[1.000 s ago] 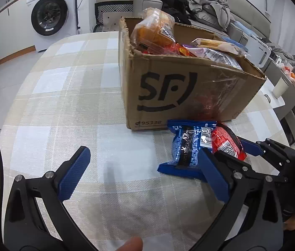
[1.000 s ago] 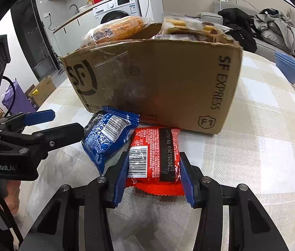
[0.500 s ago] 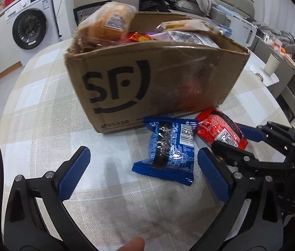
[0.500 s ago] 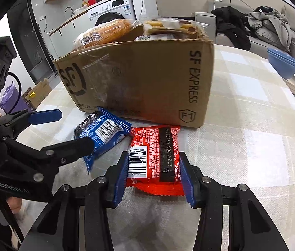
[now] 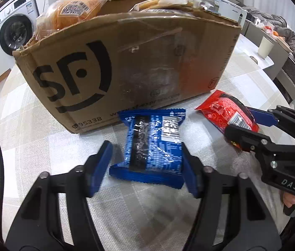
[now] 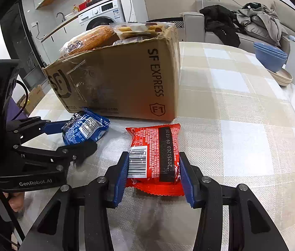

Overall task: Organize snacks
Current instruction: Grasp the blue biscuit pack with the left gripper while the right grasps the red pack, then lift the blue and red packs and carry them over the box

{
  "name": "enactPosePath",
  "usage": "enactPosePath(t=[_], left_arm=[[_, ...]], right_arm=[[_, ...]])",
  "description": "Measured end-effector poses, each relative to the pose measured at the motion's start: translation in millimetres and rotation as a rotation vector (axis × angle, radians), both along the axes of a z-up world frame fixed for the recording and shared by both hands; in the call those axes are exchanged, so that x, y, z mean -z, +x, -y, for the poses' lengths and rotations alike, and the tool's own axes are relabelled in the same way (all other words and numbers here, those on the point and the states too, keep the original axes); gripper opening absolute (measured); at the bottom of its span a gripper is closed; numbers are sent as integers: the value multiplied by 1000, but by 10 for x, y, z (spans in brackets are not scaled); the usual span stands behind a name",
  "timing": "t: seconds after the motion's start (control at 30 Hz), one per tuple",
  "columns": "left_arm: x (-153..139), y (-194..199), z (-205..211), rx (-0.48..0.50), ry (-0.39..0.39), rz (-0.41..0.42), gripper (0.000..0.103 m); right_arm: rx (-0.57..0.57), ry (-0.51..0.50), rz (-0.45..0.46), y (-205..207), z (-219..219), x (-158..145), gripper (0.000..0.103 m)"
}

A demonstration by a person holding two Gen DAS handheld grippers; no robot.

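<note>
Left wrist view shows the left gripper [image 5: 147, 163] low over the checked worktop [image 5: 32, 138], its jaws partly open around a blue snack packet [image 5: 153, 144] that lies flat just in front of a cardboard box [image 5: 126, 62]. The right blue pad looks to be touching the packet's edge, while a gap remains between the left pad and the wrapper, so the jaws have no firm hold on it. The box stands near the middle of the worktop, printed with a large black logo and piled with bagged snacks [image 5: 72, 10] that rise above its rim. To the right lies a red snack packet [image 5: 222, 110], also close to the box's front face, with the right gripper [image 5: 250, 125] set around it. Right wrist view shows the right gripper [image 6: 152, 173] with its jaws narrowed onto the near end of the red snack packet [image 6: 155, 152], both blue pads pressed against its long sides while it rests on the worktop [image 6: 241, 125]. The blue snack packet [image 6: 84, 127] sits to its left, just apart. Stacked blue bowls [image 6: 271, 56] stand toward the worktop's far right edge.
</note>
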State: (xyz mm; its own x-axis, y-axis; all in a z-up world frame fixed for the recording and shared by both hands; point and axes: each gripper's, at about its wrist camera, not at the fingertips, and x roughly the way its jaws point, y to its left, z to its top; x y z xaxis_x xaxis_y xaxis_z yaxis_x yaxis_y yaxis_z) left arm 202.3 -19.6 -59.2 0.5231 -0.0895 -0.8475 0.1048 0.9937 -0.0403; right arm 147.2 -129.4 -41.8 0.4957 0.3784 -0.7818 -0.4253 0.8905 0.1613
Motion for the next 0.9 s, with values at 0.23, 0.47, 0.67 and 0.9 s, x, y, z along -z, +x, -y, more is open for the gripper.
enactPosePath(t=[0.23,0.47,0.67,0.9], left_arm=[[-12,-42,14,5,-22,9,54],[-169,-264,-62,-5,-52,57,53],[-413,-435,-159,-31,-68,118,53],[-791,-683,-297,-67,-76,198,53]], right_arm=[[1,7,7,-13,6,-16,46],[-2,23,38,-134,32,-120,46],[1,43,74,-224,71,-279,46],[8,67,135,-334,146,-534,46]])
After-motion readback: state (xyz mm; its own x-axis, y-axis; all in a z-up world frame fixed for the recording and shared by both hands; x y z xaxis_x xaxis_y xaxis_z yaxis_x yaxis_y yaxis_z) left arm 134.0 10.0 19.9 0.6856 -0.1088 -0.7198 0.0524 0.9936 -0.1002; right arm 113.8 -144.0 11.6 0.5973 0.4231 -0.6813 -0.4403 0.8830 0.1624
